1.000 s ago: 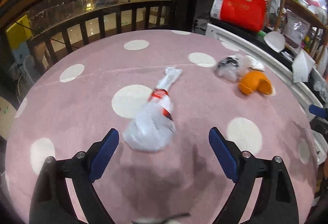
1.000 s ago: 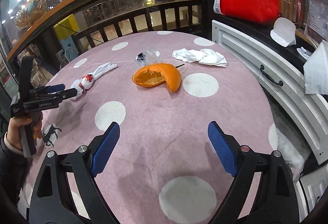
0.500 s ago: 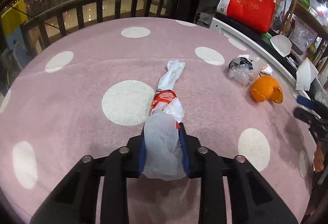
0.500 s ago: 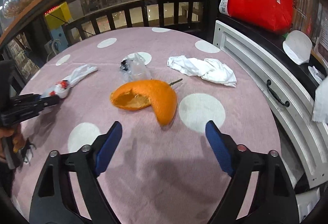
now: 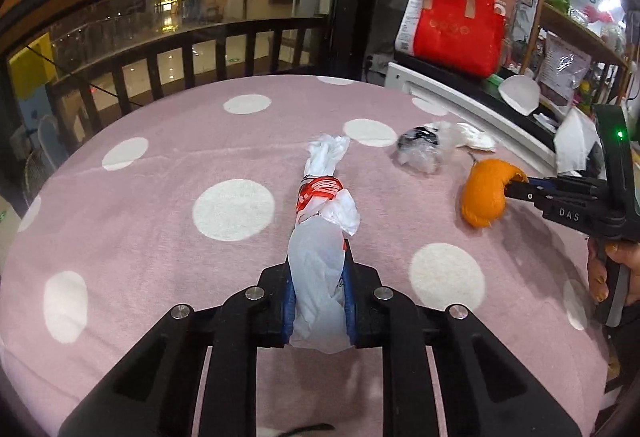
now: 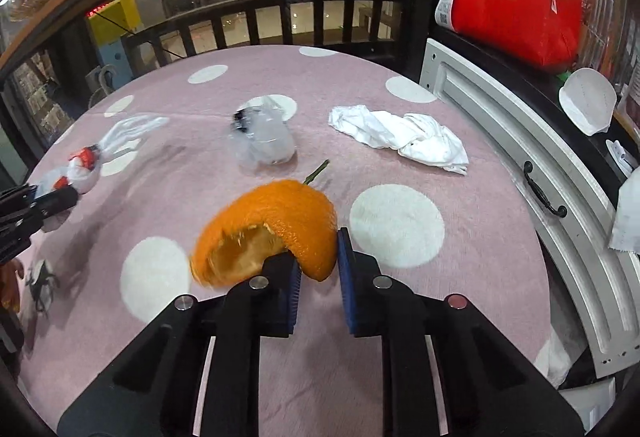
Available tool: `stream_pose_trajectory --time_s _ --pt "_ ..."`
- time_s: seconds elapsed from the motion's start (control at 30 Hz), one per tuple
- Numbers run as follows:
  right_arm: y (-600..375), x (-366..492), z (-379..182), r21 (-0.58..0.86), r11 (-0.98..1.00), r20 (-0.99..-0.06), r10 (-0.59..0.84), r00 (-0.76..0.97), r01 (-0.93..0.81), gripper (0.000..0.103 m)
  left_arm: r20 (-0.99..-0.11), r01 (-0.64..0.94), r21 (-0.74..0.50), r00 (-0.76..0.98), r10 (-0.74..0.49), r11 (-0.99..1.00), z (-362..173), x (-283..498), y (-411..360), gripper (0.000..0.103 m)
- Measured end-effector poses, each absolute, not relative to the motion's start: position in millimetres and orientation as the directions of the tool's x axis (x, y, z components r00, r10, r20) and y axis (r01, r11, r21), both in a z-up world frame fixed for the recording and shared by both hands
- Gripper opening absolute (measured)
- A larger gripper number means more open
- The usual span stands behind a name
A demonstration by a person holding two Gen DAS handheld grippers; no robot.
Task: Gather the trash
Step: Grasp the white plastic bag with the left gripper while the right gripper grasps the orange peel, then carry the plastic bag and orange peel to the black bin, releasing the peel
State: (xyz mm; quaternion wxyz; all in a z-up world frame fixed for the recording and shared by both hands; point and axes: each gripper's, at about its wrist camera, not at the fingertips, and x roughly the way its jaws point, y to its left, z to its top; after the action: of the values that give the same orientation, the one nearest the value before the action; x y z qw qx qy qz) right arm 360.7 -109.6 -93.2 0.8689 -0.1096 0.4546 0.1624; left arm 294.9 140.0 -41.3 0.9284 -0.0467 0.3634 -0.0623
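On the pink polka-dot tablecloth point(image 5: 160, 197) by a dark railing point(image 5: 192, 49), left gripper point(image 5: 318, 301) pinching a knotted plastic bag point(image 5: 320, 237), right gripper point(image 6: 318, 277) angled down, clamped on orange peel point(image 6: 276, 233).

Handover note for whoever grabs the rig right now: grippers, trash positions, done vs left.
Left gripper: shut on the white plastic bag.
Right gripper: shut on the orange peel.
Both pieces sit low over the pink dotted table.
Loose on the table: clear crumpled wrapper, white tissue.
Done: two grasps.
Left: bin both, collect the wrapper and tissue. No bin in view.
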Motion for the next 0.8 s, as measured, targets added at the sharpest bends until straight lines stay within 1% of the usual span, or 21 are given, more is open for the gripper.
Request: stream_pose_trajectory --time_s 0.1,0.4,0.53,0.67,0.8 --pt "-112.2 337.7 -82.2 -0.04 0.918 -0.814 0.2 0.545 -0.396 0.018 -0.662 0.11 -0.158 0.726 -0.188 0.981 -38.0 288.3 133.3 0.018" --pt "-138.1 272.1 -47.1 0.019 0.918 -0.774 0.264 0.575 -0.395 0.017 -0.63 0.18 -0.177 0.734 -0.252 0.968 -25.0 248.0 101.8 0.018" --pt "-154.2 244.5 -38.7 0.037 0.925 -0.764 0.27 0.586 -0.378 0.017 -0.611 0.211 -0.175 0.742 -0.274 0.962 -20.2 228.9 83.9 0.018" --pt "-170.5 220.4 -33.7 0.042 0.932 -0.756 0.265 0.599 -0.36 0.017 -0.605 0.238 -0.205 0.732 -0.314 0.95 -21.6 214.9 68.5 0.018" --pt "-188.1 199.6 -30.2 0.05 0.94 -0.749 0.259 0.61 -0.338 0.017 -0.605 0.274 -0.209 0.718 -0.345 0.939 -22.0 201.7 48.4 0.018"
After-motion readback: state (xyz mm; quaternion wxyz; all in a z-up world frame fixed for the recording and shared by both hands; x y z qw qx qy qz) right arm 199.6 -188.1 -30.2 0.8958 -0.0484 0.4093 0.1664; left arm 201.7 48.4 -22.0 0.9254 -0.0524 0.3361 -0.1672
